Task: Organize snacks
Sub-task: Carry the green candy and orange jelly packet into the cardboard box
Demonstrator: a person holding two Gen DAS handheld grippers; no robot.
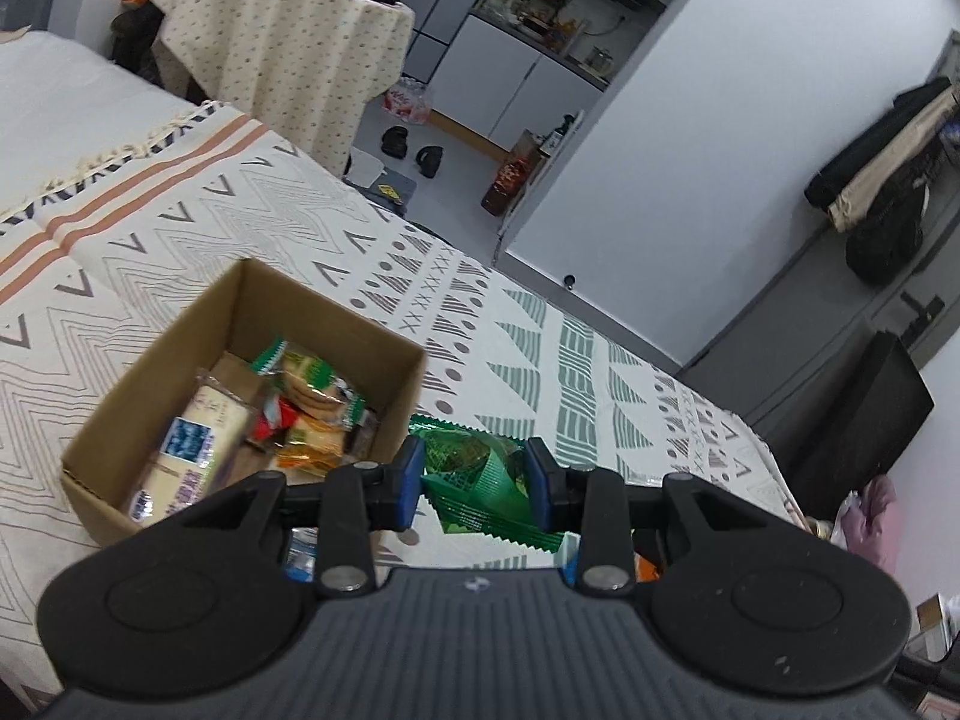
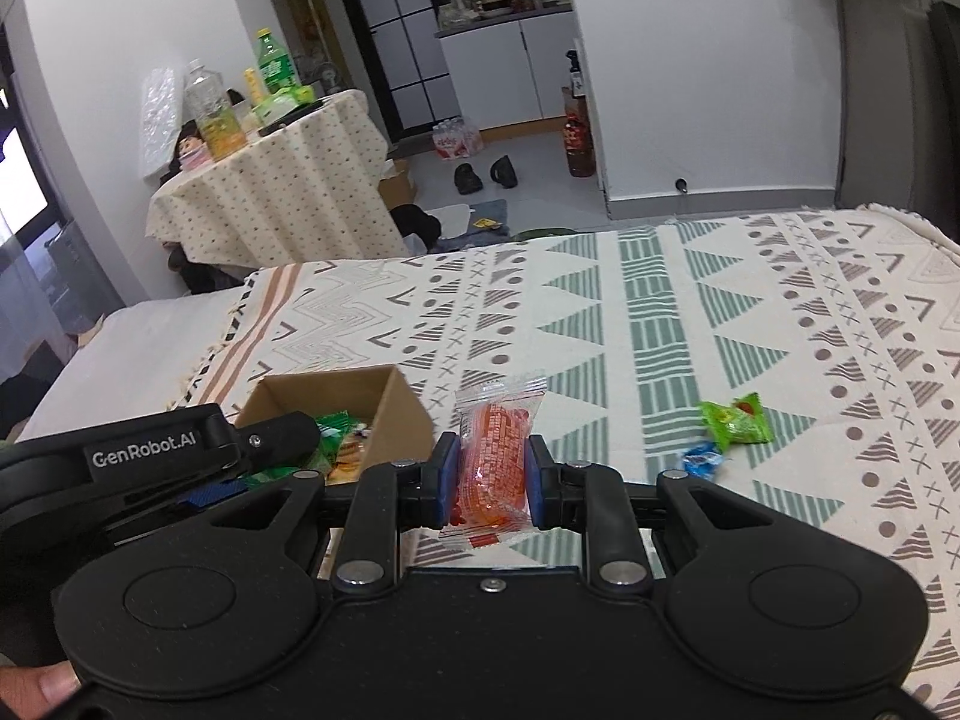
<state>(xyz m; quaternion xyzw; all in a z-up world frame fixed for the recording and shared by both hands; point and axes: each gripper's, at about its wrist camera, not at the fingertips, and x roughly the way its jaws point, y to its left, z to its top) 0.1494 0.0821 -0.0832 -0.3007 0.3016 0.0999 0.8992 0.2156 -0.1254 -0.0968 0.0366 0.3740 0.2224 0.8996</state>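
Now, step: carrying snacks to the cardboard box (image 1: 240, 324) on the bed.
Left claw (image 1: 474, 483): grasping green packet (image 1: 480, 474) beside box.
Right claw (image 2: 487, 480): clenched on orange packet (image 2: 495, 450).
Next: lift over the rim, release inside.

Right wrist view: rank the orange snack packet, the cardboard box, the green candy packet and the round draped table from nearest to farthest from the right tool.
1. Orange snack packet, clamped in the right tool.
2. Cardboard box, just ahead on the left.
3. Green candy packet, on the blanket to the right.
4. Round draped table, across the room, far left.
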